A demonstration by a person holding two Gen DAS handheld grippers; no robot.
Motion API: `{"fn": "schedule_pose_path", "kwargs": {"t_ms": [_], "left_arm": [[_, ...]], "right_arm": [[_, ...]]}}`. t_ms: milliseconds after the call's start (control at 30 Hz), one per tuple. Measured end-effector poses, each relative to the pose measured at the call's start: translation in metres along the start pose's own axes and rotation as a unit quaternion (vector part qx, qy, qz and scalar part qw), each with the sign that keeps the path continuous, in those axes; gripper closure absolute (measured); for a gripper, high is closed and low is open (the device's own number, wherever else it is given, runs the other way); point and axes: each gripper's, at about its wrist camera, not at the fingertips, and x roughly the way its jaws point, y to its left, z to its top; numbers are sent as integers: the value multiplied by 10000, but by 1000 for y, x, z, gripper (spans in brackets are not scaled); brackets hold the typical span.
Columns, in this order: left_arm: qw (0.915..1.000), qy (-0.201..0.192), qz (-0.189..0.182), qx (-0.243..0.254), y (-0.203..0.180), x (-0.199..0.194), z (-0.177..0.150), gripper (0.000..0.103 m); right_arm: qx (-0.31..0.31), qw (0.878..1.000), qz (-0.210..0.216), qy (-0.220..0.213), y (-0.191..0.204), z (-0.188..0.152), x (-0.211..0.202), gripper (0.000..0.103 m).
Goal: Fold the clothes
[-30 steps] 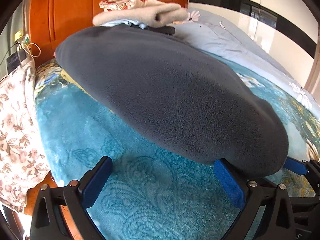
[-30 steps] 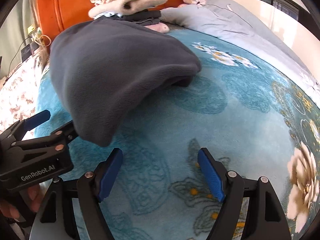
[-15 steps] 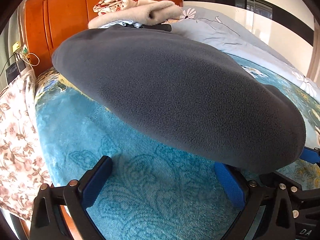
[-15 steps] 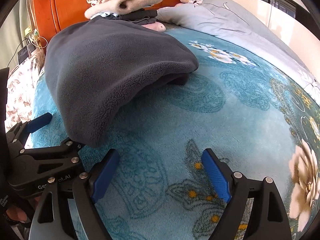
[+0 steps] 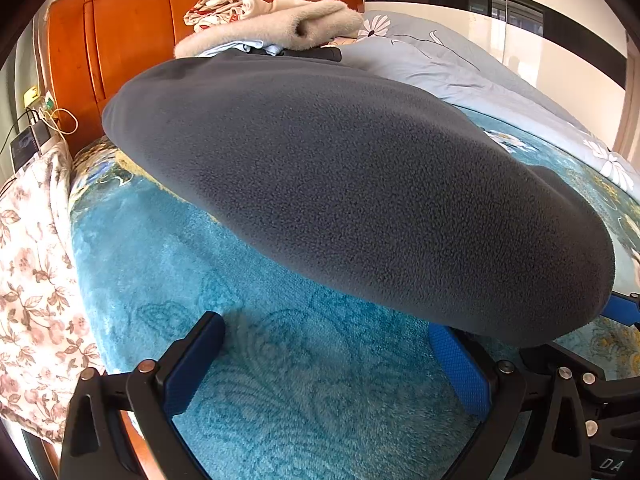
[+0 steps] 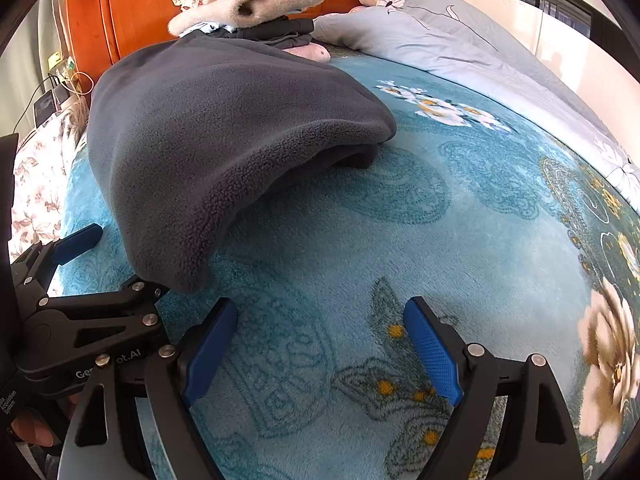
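A dark grey fleece garment (image 5: 360, 184) lies folded on the teal floral blanket (image 5: 280, 380); it also shows in the right wrist view (image 6: 224, 140). My left gripper (image 5: 328, 364) is open and empty, just in front of the fleece's near edge; the fleece's near end overhangs its right finger (image 5: 456, 364). It also shows at the left of the right wrist view (image 6: 108, 268), with the fleece's corner resting over its finger. My right gripper (image 6: 320, 348) is open and empty over bare blanket (image 6: 400, 240), to the right of the fleece's near corner.
A stack of folded clothes (image 5: 272, 20) sits at the head of the bed against the orange wooden headboard (image 5: 132, 32). A pale blue flowered duvet (image 6: 460, 48) lies along the right. A floral sheet (image 5: 28, 264) hangs at the bed's left edge, with a device and cables (image 5: 32, 140) beyond.
Both grippers stayed open and drew back a little towards the near side. The fleece's near corner has settled lower onto the blanket.
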Motion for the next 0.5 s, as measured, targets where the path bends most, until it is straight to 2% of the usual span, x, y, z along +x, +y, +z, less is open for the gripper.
{"fn": "schedule_pose_path", "kwargs": {"t_ms": [500], "left_arm": [[10000, -21, -1, 0, 5, -9, 2, 0]], "right_arm": [[-10, 10000, -1, -12, -1, -1, -1, 17]]}}
